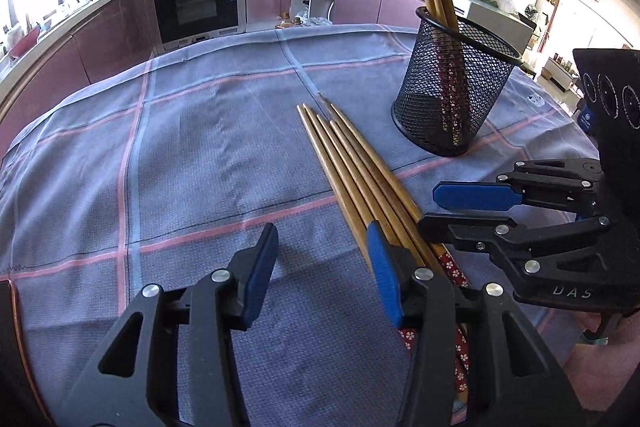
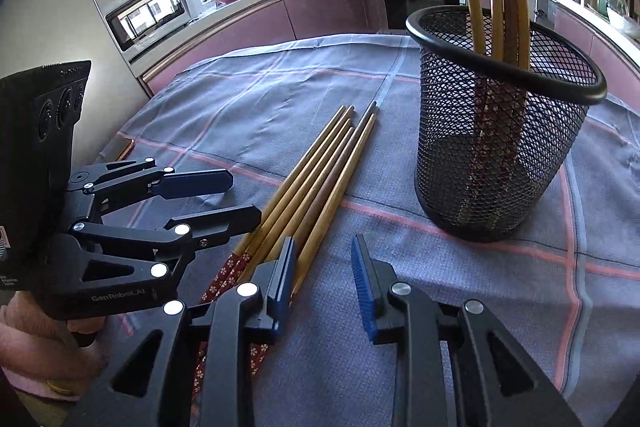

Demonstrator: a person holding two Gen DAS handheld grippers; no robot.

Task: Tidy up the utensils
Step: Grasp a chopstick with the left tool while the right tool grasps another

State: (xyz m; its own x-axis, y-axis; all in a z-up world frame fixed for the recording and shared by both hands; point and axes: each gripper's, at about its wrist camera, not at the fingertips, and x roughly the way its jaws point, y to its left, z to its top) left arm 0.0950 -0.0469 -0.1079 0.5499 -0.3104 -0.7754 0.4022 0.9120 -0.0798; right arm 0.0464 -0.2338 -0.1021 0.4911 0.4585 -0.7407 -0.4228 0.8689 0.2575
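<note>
Several wooden chopsticks [image 1: 352, 163] with red flowered ends lie side by side on the blue checked cloth [image 1: 180, 147]; they also show in the right wrist view [image 2: 316, 179]. A black mesh holder [image 1: 452, 87] stands behind them with several chopsticks upright in it; it also shows in the right wrist view [image 2: 500, 123]. My left gripper [image 1: 324, 259] is open and empty, its right finger over the chopsticks' handle ends. My right gripper [image 2: 322, 267] is open and empty, just right of the bundle; it appears at the right in the left wrist view [image 1: 452, 211].
The cloth-covered table ends at a far edge [image 1: 280, 31], with kitchen cabinets and an oven [image 1: 196, 3] beyond. A microwave [image 2: 148, 11] stands at the left of the right wrist view. The left gripper [image 2: 224, 199] shows there beside the chopsticks.
</note>
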